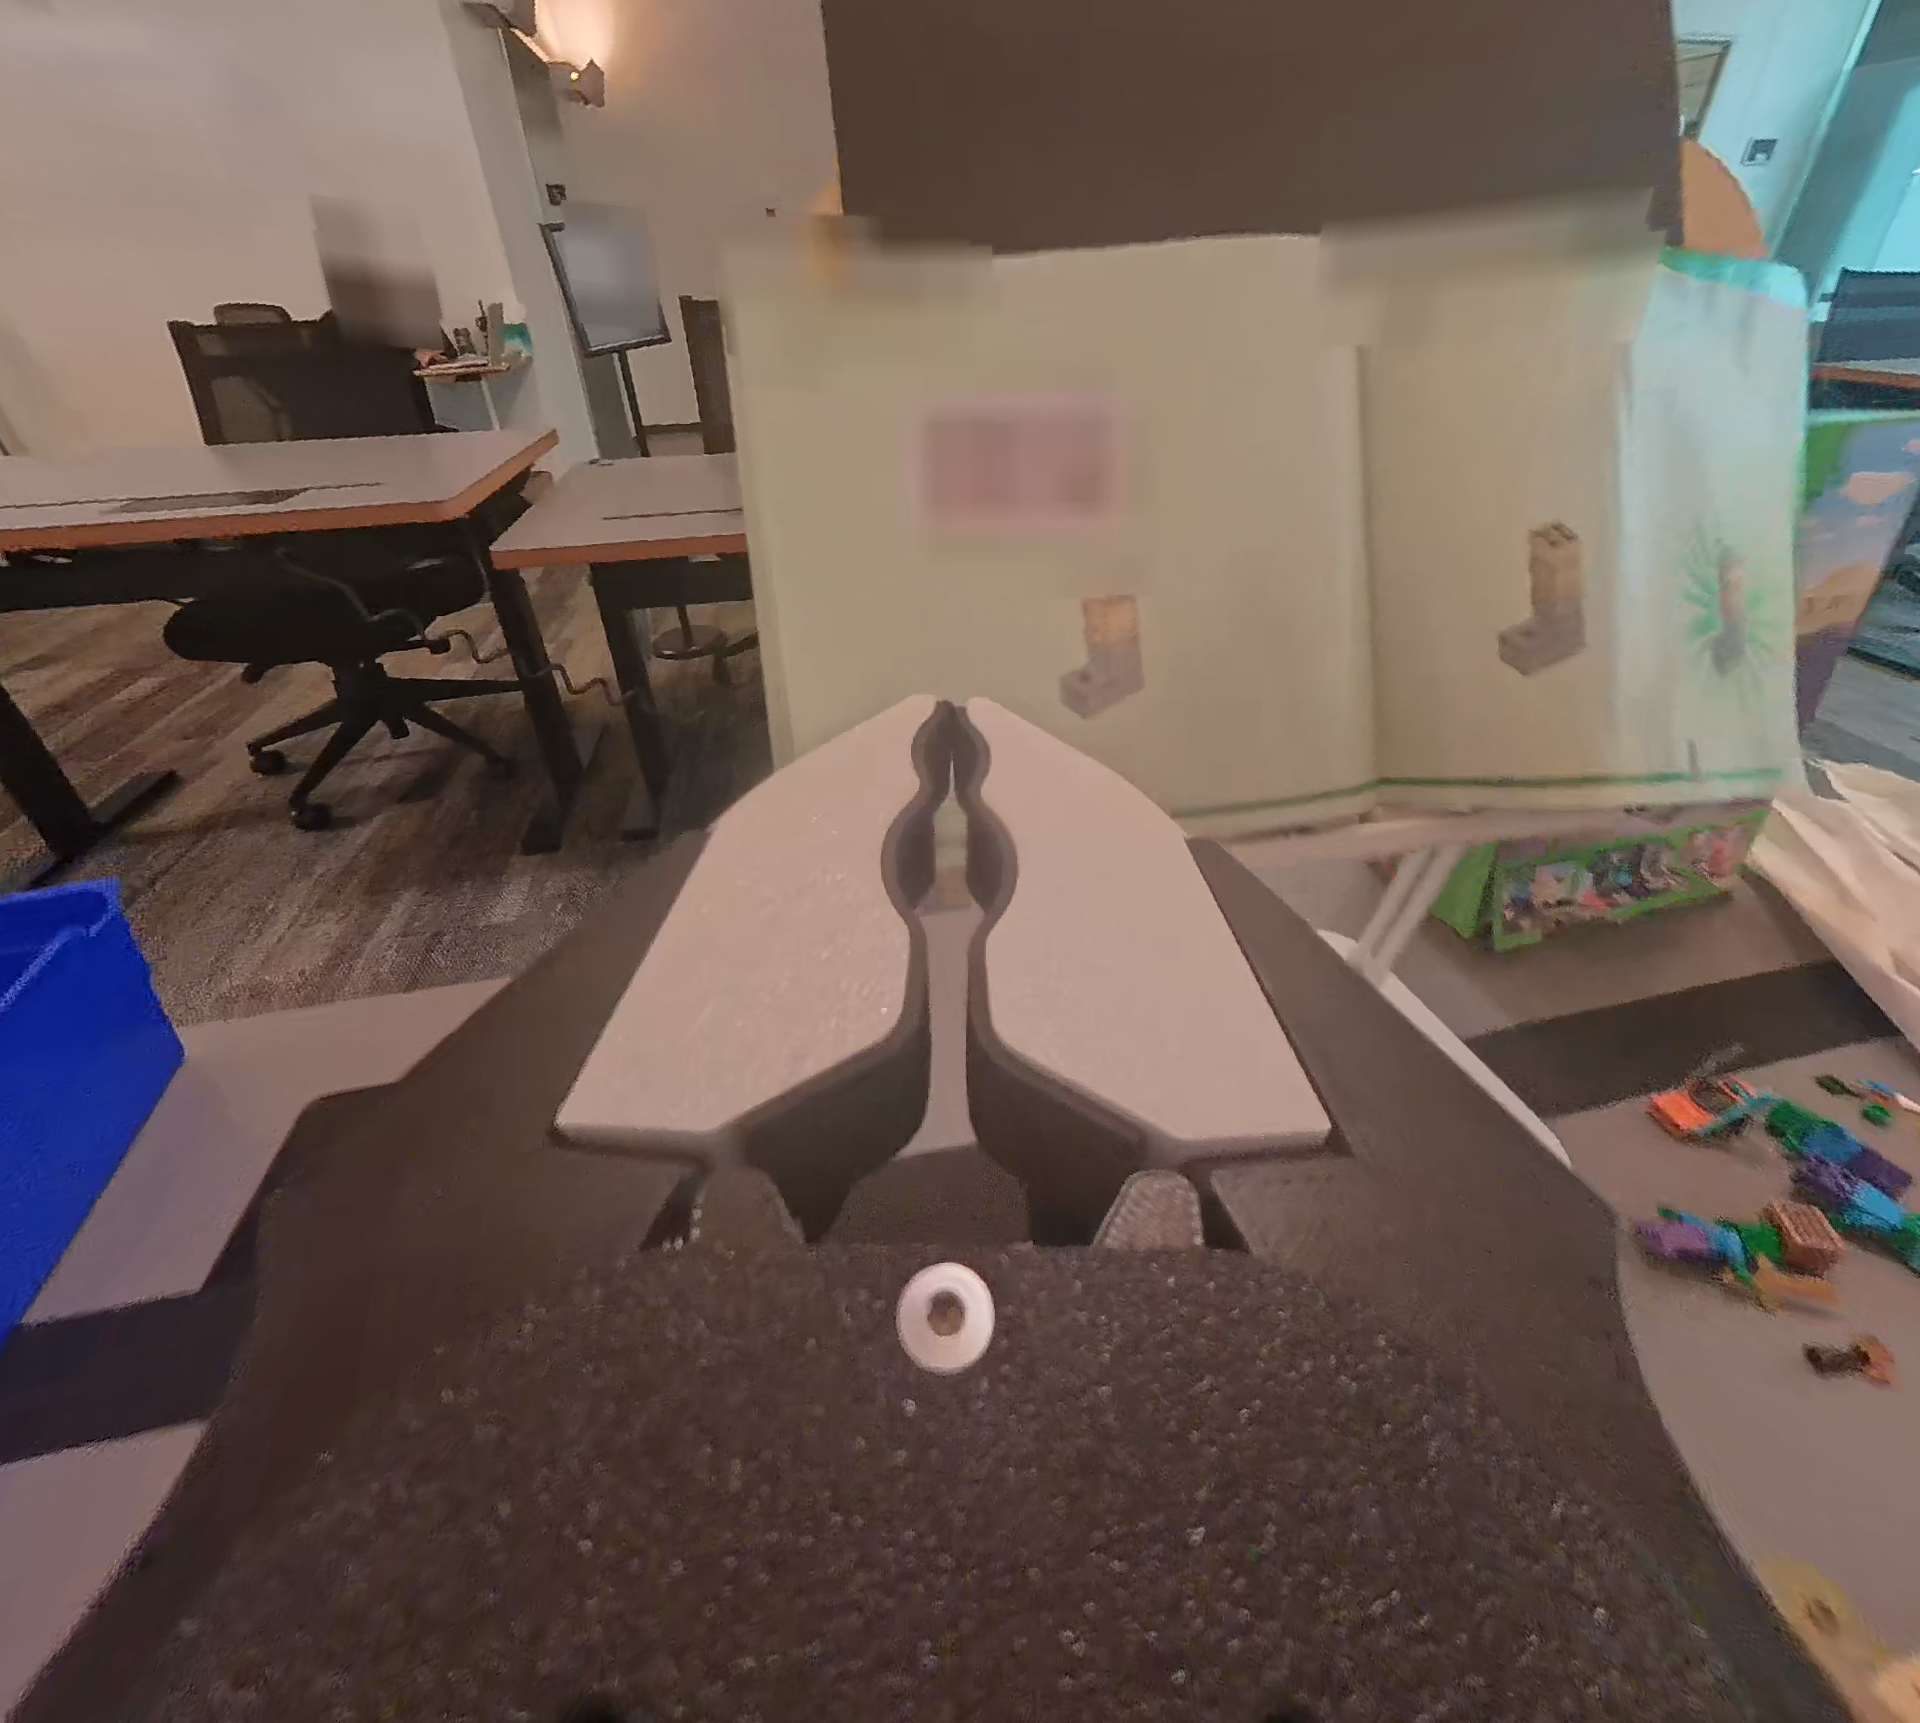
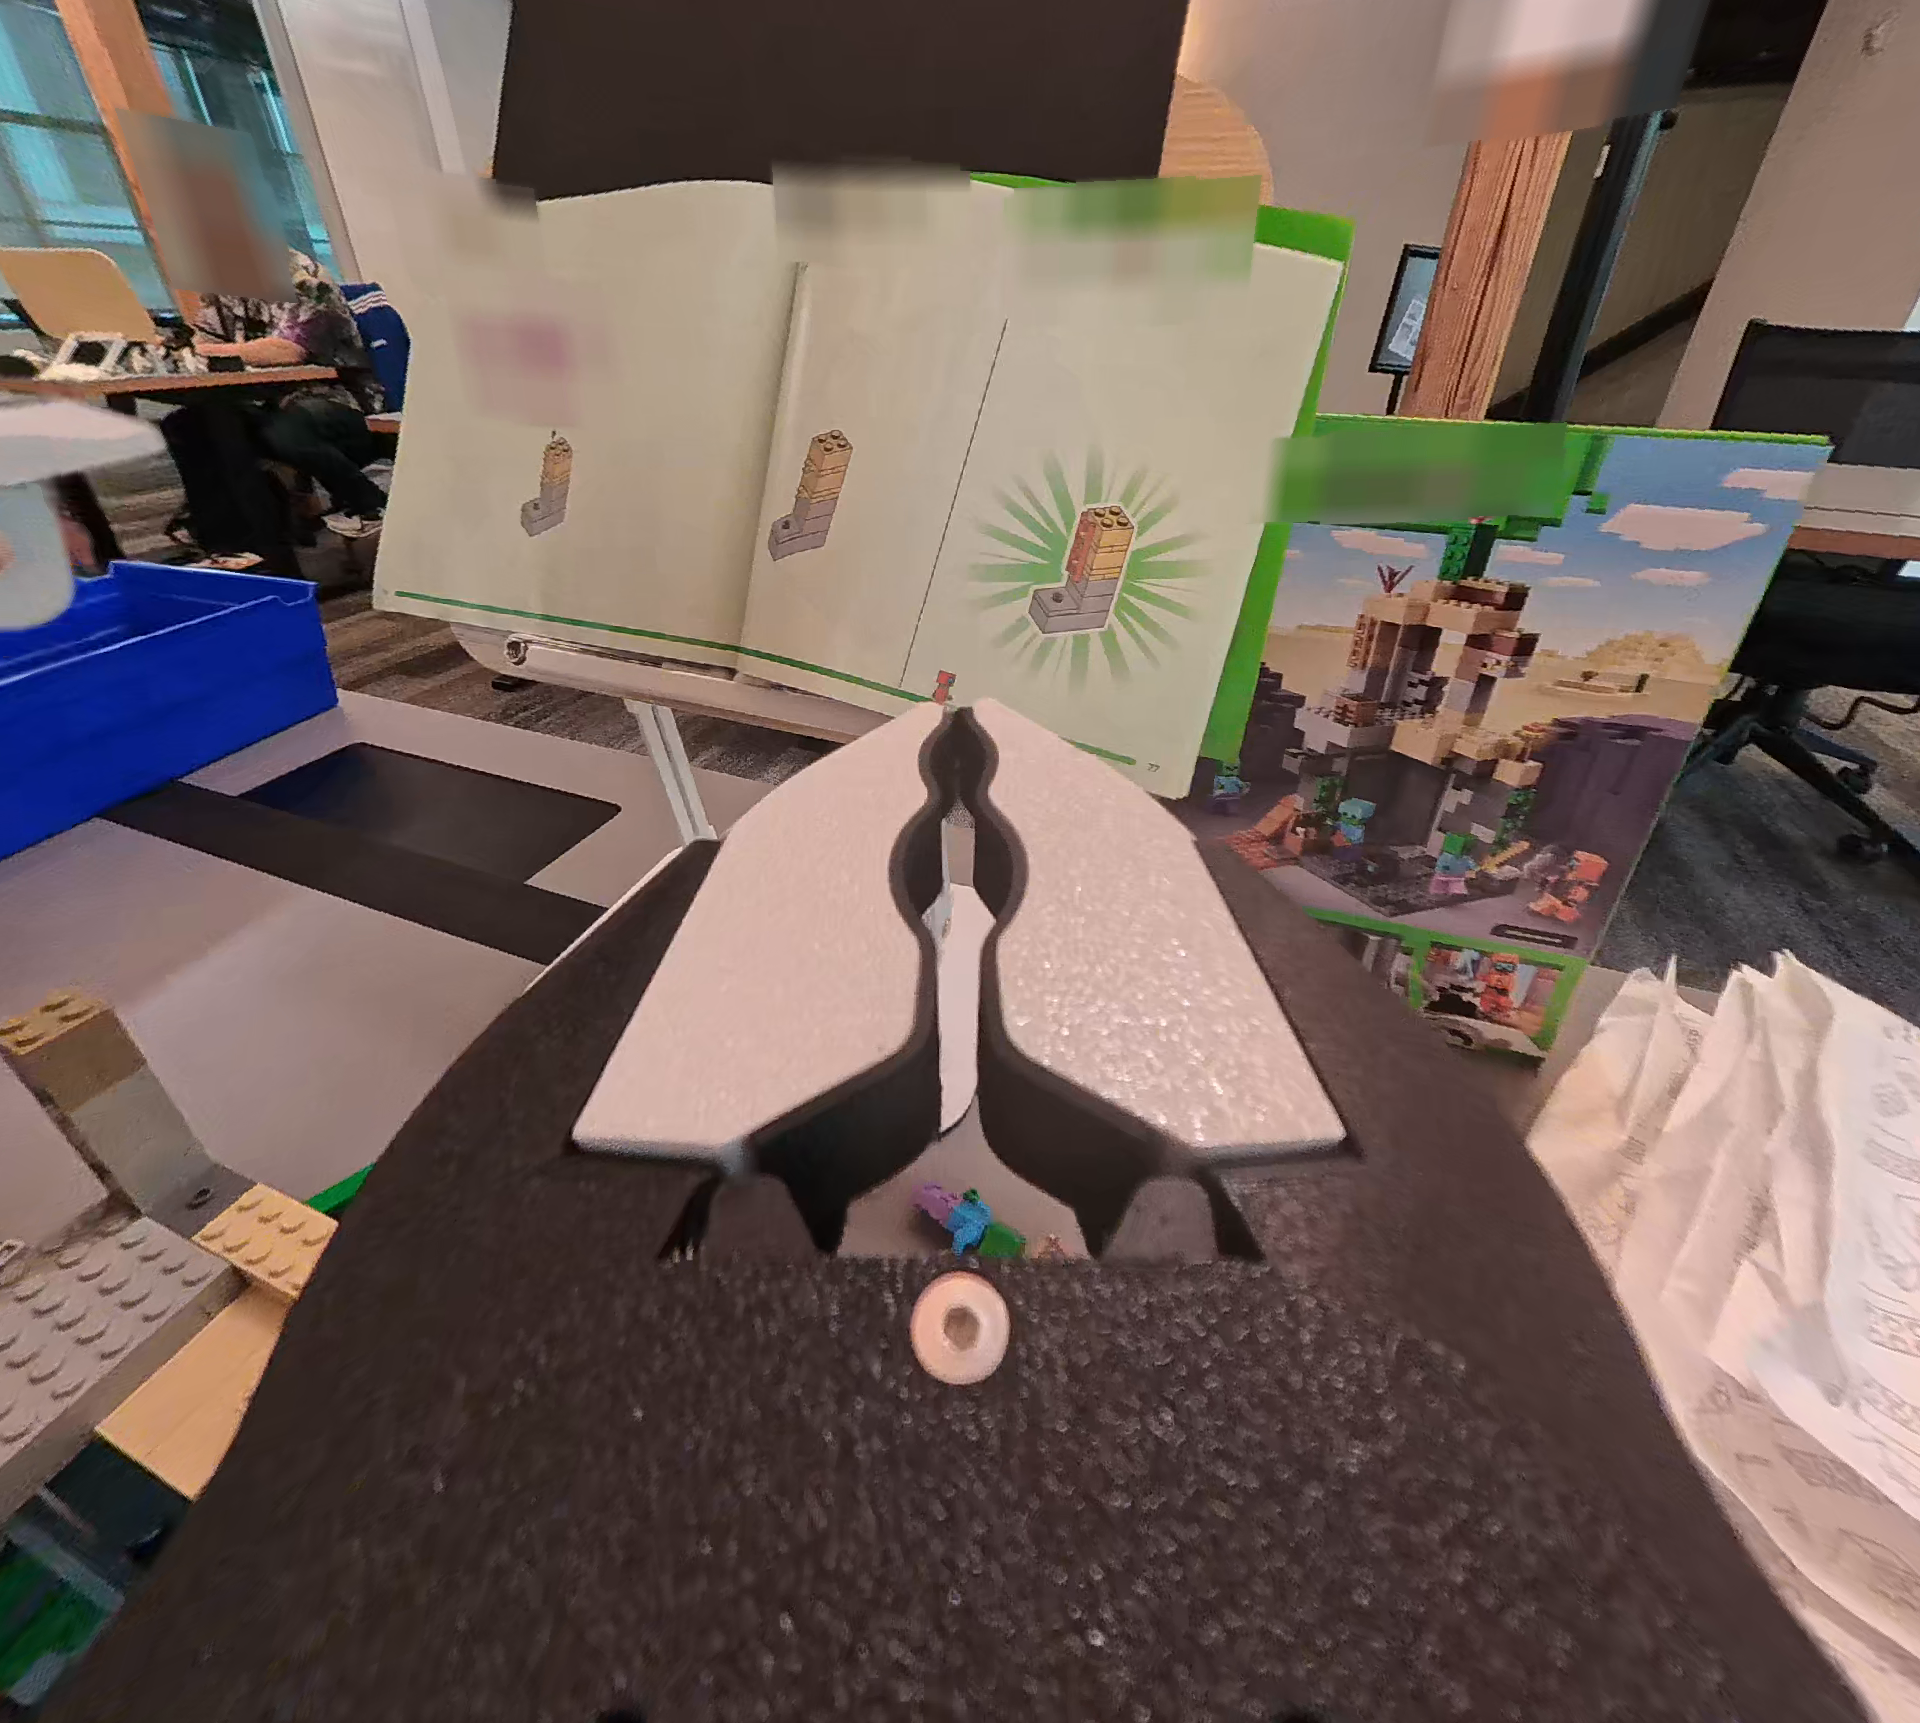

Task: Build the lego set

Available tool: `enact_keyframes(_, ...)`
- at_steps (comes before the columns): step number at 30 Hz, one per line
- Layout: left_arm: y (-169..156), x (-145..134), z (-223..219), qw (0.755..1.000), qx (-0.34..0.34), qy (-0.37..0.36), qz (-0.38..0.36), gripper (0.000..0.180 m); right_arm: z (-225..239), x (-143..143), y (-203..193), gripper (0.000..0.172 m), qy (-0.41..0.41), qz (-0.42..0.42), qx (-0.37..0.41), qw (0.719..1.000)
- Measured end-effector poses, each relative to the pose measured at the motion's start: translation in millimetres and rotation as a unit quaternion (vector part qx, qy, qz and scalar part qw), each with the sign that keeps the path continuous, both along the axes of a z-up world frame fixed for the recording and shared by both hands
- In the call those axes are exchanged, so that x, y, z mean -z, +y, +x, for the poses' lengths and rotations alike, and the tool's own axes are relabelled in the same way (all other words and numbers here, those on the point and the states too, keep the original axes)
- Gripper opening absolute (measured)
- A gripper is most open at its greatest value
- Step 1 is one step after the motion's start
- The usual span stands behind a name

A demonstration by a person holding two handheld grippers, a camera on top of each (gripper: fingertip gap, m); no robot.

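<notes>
Left wrist view, tongs (image 1: 954, 709) closed, empty, facing instruction booklet (image 1: 1195, 530)

My left camera sits just behind my shut left jaws, raised above the counter (image 1: 1662, 977), looking level at the open instruction booklet (image 1: 1195, 530) from close, with office desks (image 1: 260, 489) to its left. My right camera sits likewise behind my right jaws, facing the same booklet (image 2: 665, 468) from farther right, taking in the toy box (image 2: 1507, 686). Both views share the booklet, the blue bin (image 1: 62, 1050) and loose bricks (image 1: 1808, 1195).
</notes>
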State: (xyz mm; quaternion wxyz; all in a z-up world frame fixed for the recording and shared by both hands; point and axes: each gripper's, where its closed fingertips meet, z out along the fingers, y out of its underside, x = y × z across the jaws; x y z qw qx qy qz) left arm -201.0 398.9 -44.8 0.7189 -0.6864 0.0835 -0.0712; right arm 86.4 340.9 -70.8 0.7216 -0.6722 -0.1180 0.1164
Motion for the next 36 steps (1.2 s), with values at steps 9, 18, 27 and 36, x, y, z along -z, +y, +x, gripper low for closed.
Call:
enact_keyframes(9, 73.8, -47.7, -3.9, 1.000, -0.013, 0.023, -0.002, 0.000, 2.2, -3.9, -0.8, 0.000, -0.002, 0.006, -0.002, 1.000)
enact_keyframes(18, 107.3, -49.8, -7.2, 0.999, -0.027, 0.027, -0.014, 0.000, 4.2, -6.1, -2.2, 0.000, 0.000, 0.006, -0.005, 1.000)
enact_keyframes(27, 111.1, -52.8, -3.7, 0.999, -0.025, 0.023, -0.012, 0.000, 3.5, -4.6, -1.8, 0.000, 0.001, 0.004, -0.010, 1.000)
enact_keyframes(36, 110.1, -48.9, 7.6, 0.999, -0.015, 0.031, -0.014, 0.000, -0.3, -4.1, -3.0, 0.000, 0.007, 0.002, -0.021, 1.000)
